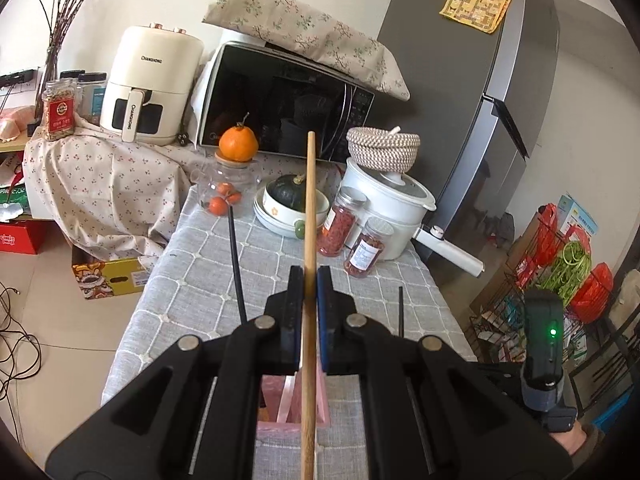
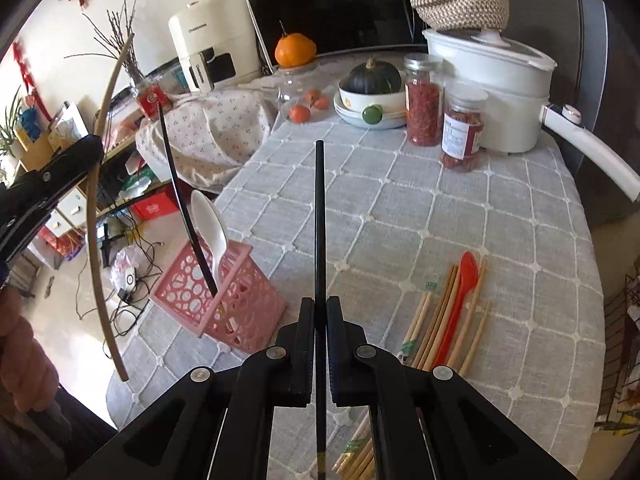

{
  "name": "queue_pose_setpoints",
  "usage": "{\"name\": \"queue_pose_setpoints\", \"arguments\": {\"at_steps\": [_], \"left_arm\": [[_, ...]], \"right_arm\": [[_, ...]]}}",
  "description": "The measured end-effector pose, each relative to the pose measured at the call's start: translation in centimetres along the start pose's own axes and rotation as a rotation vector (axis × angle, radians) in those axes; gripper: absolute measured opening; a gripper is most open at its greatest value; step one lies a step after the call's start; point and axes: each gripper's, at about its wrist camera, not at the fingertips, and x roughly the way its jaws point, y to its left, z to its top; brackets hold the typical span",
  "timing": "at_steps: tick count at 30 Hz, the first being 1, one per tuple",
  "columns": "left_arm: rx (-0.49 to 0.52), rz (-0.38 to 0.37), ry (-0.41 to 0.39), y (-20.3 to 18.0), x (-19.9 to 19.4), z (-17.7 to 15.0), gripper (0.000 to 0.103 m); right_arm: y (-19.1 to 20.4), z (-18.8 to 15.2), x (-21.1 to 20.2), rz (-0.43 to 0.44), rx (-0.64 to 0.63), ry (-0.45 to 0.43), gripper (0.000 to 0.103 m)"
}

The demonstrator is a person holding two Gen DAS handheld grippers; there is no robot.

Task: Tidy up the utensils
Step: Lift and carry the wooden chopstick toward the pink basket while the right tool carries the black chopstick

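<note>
Gripping wooden chopstick (image 1: 309, 216) — left gripper (image 1: 309, 280); right gripper (image 2: 319, 308) w/ black chopstick (image 2: 319, 216).

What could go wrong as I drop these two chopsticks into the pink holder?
The pink perforated holder looks light and sits near the table edge; a sideways push from the wooden chopstick in the left gripper could tip it or shove it off. The white spoon and a black chopstick already lean inside and may block entry. The black chopstick in the right gripper is thin and could slip.
</note>
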Motion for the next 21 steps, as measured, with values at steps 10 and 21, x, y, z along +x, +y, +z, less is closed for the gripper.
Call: {"name": "queue_pose_setpoints", "arguments": {"at_steps": [10, 21], "left_arm": [[-0.006, 0.064, -0.138, 0.7, 1.1, 0.1, 0.007], [0.002, 0.128, -0.188, 1.3, 2.6, -0.7, 0.007]], "right_arm": [[2.4, 0.6, -2.4, -0.014, -0.102, -0.149, 0.005], [2.7, 1.4, -3.9, -0.027, -0.106, -0.242, 0.005]]}}
